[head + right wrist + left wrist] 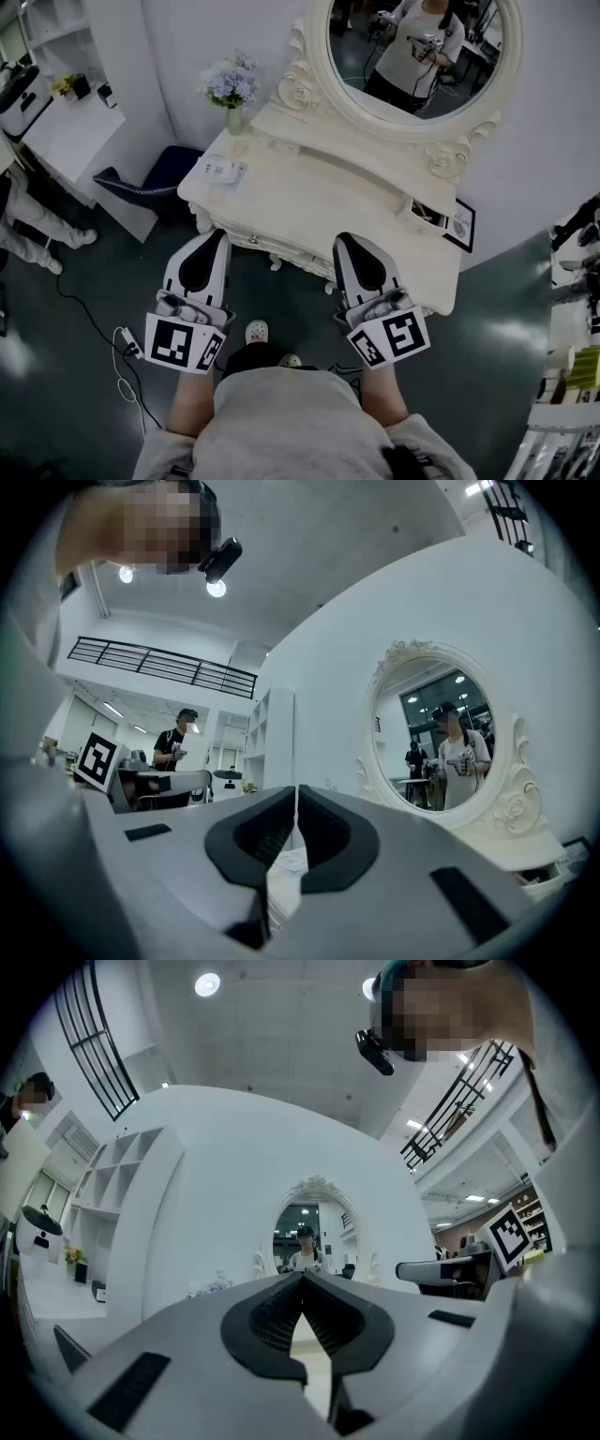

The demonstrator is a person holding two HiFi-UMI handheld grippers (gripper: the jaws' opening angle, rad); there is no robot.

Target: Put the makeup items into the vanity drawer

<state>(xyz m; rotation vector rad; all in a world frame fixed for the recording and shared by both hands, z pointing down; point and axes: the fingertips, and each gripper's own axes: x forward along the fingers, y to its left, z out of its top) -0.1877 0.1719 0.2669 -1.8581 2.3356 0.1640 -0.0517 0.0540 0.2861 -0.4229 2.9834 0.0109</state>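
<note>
Low in frame, left gripper (pixel 216 236) and right gripper (pixel 345 240) point at the vanity (pixel 319 202), both with jaws closed on nothing. One flat white item (pixel 223 171), probably makeup, lies on its left end, upper left of my left gripper, the nearer one.

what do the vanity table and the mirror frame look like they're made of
Vanity table: probably painted wood, cream with a soft satin sheen. The top is flat and evenly coloured, and there are carved scrolls along the front edge.
Mirror frame: the same cream finish over carved wood or moulded resin, and the look doesn't settle which. It has raised roses and scrollwork.
</note>
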